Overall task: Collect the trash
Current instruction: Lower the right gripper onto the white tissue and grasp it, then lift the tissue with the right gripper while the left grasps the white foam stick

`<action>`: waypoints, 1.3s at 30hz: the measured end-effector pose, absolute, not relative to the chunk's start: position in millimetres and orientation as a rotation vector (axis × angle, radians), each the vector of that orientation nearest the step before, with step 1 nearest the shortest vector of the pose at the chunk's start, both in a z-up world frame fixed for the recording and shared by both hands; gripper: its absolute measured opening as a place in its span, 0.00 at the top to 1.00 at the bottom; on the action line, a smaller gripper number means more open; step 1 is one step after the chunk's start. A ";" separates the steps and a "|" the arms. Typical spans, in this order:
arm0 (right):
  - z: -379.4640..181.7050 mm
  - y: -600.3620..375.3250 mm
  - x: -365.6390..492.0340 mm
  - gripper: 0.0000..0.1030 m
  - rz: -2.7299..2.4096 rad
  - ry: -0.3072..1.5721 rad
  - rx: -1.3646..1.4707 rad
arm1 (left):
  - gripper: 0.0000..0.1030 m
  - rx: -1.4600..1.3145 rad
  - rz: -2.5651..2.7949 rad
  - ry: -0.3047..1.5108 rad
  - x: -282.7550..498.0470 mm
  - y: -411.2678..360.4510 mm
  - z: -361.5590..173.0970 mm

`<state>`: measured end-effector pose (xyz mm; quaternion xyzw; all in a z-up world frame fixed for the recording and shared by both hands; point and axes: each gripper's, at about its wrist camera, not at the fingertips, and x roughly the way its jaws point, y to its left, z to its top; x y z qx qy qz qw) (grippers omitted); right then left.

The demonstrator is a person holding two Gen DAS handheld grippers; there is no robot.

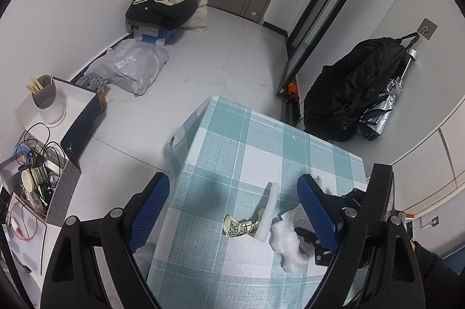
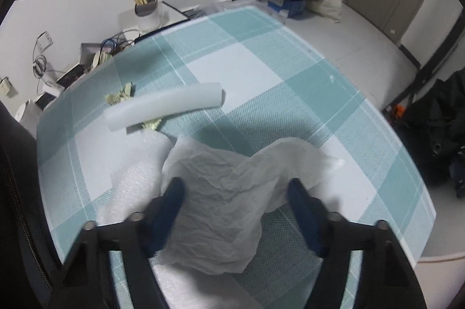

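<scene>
Right wrist view: right tool point(image 2: 235, 192) spread around crumpled tissue point(image 2: 221, 192), pads apart from it; left tool point(image 1: 234, 207) released above tabletop point(image 1: 261, 134).

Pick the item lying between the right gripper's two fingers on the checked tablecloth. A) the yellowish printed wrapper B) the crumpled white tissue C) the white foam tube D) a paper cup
B: in the right wrist view the right gripper straddles the crumpled white tissue, while the foam tube and the wrapper lie farther off on the tablecloth.
</scene>
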<state>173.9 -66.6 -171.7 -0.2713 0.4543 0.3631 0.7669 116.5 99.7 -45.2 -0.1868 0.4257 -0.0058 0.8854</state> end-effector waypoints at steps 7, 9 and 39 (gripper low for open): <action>-169.0 -68.2 169.8 0.79 0.840 0.978 -0.585 | 0.15 -0.374 -0.012 0.906 121.9 94.2 -48.8; -168.8 -68.1 167.9 0.87 0.852 0.979 -0.583 | 0.15 -0.370 -0.013 0.906 122.5 92.0 -48.2; -90.9 -155.6 176.2 0.96 0.552 0.916 -0.090 | 0.15 -0.346 -0.087 1.067 157.7 59.7 -81.8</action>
